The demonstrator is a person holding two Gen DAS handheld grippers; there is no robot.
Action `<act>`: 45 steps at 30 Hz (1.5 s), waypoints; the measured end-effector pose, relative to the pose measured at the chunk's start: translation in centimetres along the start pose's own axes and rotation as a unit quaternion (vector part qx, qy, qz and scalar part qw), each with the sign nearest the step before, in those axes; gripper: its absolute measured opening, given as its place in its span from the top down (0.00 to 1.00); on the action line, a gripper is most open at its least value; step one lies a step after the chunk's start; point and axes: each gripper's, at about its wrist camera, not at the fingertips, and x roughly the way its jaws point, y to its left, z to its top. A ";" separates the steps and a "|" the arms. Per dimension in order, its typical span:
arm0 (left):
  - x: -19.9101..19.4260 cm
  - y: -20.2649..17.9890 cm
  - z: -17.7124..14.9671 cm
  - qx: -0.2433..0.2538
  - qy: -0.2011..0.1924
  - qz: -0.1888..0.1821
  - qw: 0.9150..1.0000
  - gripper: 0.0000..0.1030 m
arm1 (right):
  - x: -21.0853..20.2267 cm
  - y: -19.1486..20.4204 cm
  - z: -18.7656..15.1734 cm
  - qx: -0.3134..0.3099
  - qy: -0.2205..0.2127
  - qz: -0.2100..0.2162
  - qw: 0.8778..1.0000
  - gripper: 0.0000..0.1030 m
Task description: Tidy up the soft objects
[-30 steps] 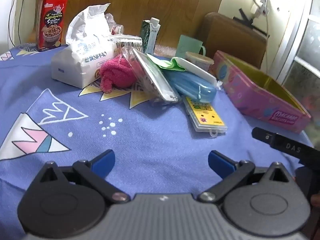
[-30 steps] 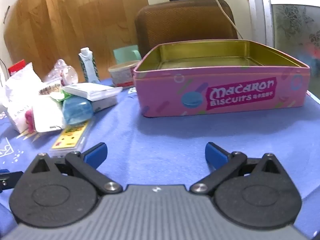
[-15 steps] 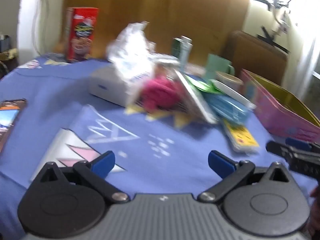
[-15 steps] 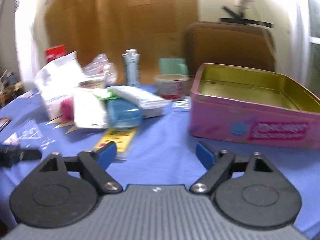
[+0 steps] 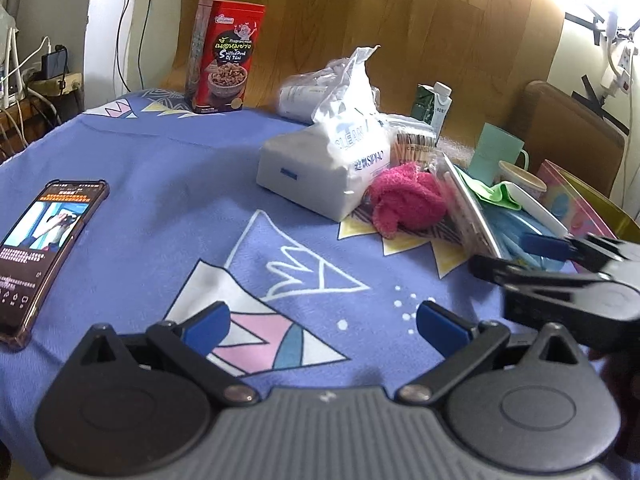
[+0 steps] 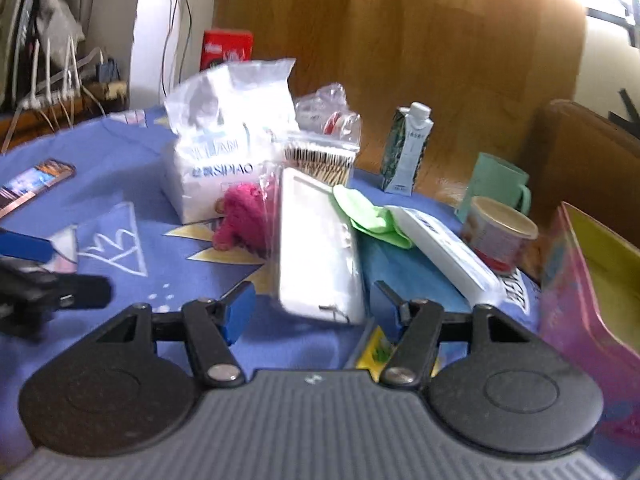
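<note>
A blue tablecloth (image 5: 168,184) with printed shapes covers the table; behind it stands a wooden panel (image 5: 400,20). At the far left cables (image 5: 24,76) hang by the wall. A phone (image 5: 44,236) lies on the left, half cut off. In the middle a tissue pack (image 5: 324,172) touches the pink fluffy cloth (image 5: 408,200), and a green cloth (image 6: 372,216) lies to its right in the heap. On the right the pink tin (image 6: 588,276) is cut by the edge. The left gripper (image 5: 320,324) is spread, with nothing between. The right gripper (image 6: 312,312) is closing over a blurred white packet (image 6: 316,248); its pads do not yet press it.
</note>
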 end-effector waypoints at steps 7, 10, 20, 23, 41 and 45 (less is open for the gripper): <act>0.2 0.4 0.5 -0.004 0.003 -0.003 1.000 0.00 | -1.7 0.5 -1.5 -0.053 -0.010 0.005 0.999 0.72; -0.3 1.0 0.9 -0.014 -0.005 -0.008 1.000 0.00 | -4.8 1.0 -2.5 -0.076 -0.015 0.039 0.996 0.72; -1.6 -1.3 1.5 0.014 -0.002 -0.090 0.996 0.11 | -11.4 -1.4 -5.8 -0.009 0.035 0.136 0.990 0.31; -0.7 -2.4 1.1 0.020 0.033 -0.100 0.994 0.21 | -10.1 -1.0 -5.4 0.013 0.040 0.131 0.990 0.31; 0.8 -15.5 -1.8 0.129 0.131 -0.219 0.958 0.47 | -12.8 -5.5 -8.6 0.054 0.037 0.078 0.995 0.38; 1.2 -21.3 -2.6 0.187 0.137 -0.248 0.941 0.47 | -15.4 -8.7 -10.7 0.098 0.037 0.026 0.994 0.38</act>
